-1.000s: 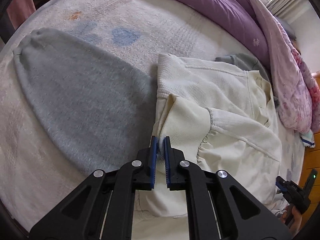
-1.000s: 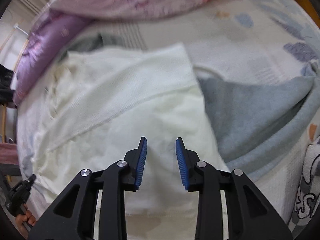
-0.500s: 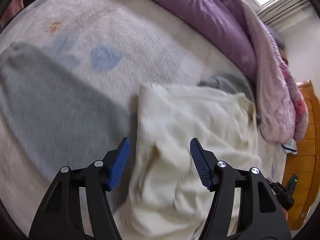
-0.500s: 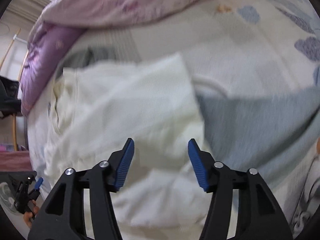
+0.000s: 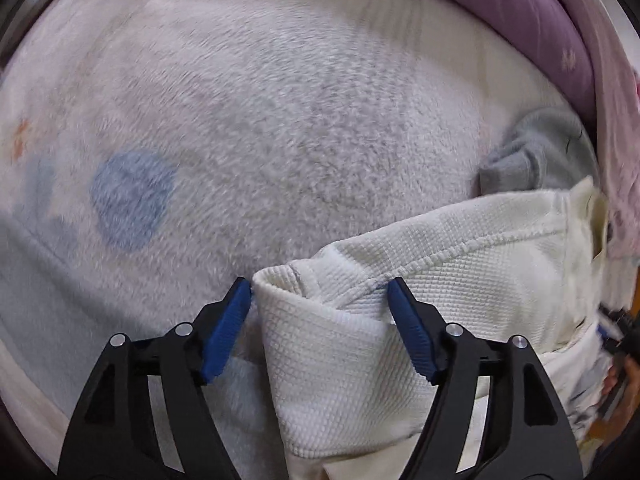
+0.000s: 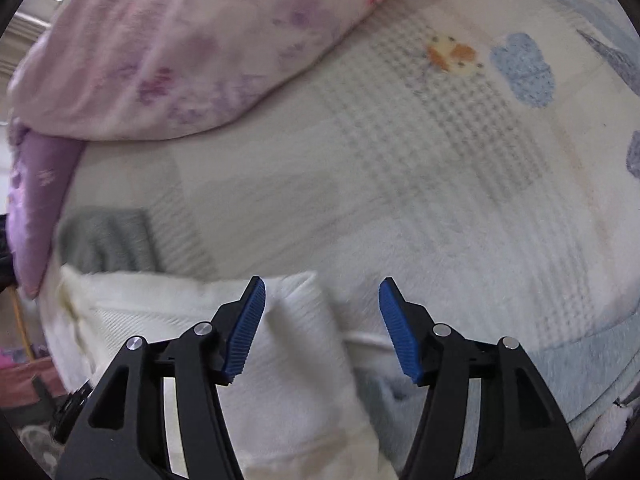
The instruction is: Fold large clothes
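Jaws on the left gripper point(image 5: 320, 320), clamped on the cream sweater point(image 5: 460, 280) a second ago, now stand wide apart around its folded corner; the right gripper point(image 6: 322, 320) has spread too, straddling the sweater's edge. Both releases suggest that fold is laid. Beyond lie the patterned blanket point(image 5: 280, 100), a grey garment point(image 5: 540, 152) and the purple duvet point(image 5: 520, 20).

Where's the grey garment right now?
In the left wrist view the grey garment is bunched at far right, behind the cream garment, below the purple quilt. The right wrist view shows it at far left.
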`<state>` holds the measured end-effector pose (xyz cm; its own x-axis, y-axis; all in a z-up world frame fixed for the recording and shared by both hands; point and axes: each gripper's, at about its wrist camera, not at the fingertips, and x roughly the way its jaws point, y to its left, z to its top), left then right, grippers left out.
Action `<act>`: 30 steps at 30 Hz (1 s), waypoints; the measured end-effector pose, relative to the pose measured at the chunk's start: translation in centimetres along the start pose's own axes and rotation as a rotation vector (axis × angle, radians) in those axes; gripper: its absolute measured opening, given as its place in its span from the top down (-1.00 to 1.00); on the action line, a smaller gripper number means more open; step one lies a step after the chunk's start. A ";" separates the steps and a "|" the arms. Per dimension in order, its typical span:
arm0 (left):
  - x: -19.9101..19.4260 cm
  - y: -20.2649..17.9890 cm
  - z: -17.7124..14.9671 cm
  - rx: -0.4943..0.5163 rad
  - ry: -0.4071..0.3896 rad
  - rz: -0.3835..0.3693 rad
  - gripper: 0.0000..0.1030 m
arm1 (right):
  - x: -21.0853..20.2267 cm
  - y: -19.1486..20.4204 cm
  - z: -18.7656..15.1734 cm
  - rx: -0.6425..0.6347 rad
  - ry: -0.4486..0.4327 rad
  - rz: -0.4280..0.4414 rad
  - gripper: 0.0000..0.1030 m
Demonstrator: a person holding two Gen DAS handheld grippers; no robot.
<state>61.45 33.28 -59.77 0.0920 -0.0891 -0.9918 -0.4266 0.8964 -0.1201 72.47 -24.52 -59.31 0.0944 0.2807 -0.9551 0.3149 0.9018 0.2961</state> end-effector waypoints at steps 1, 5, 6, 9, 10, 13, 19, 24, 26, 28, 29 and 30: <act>-0.1 -0.2 -0.1 0.015 -0.010 0.007 -0.30 | 0.6 0.3 0.0 -0.015 0.028 -0.008 -0.09; -0.9 -1.1 -0.4 0.080 -0.029 -0.011 0.77 | 0.2 1.7 -0.2 -0.089 0.018 0.016 0.65; -1.3 -1.3 -0.5 0.091 -0.035 -0.004 0.79 | -0.1 2.2 -0.4 -0.110 0.008 -0.004 0.77; -3.3 -2.3 -0.9 0.144 -0.101 0.033 0.82 | -1.7 3.6 -1.2 -0.206 -0.050 -0.058 0.84; -4.4 -2.6 -1.3 0.148 -0.125 0.032 0.82 | -2.7 3.9 -1.7 -0.219 -0.082 -0.052 0.84; -8.1 -2.9 -2.9 0.190 -0.199 -0.006 0.82 | -6.2 4.0 -3.3 -0.236 -0.170 -0.012 0.85; -15.6 -4.5 -8.8 0.222 -0.327 -0.035 0.82 | -14.6 3.5 -8.8 -0.277 -0.305 0.098 0.87; -19.8 -2.7 -15.2 0.177 -0.370 -0.080 0.83 | -19.7 1.3 -15.3 -0.287 -0.364 0.145 0.90; -20.8 -1.1 -18.7 0.144 -0.354 -0.093 0.83 | -21.7 -1.0 -18.5 -0.284 -0.360 0.145 0.92; -21.2 0.3 -22.1 0.111 -0.322 -0.100 0.83 | -22.2 -3.8 -21.8 -0.262 -0.330 0.136 0.92; -21.1 0.9 -23.8 0.101 -0.301 -0.098 0.83 | -22.5 -5.4 -23.5 -0.241 -0.314 0.131 0.92; -21.0 1.4 -25.3 0.091 -0.283 -0.092 0.82 | -22.4 -6.5 -24.6 -0.226 -0.294 0.130 0.94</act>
<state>36.19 25.44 -40.24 0.3792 -0.0585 -0.9235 -0.3239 0.9265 -0.1917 45.12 -28.57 -39.77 0.3971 0.3205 -0.8600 0.0697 0.9238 0.3765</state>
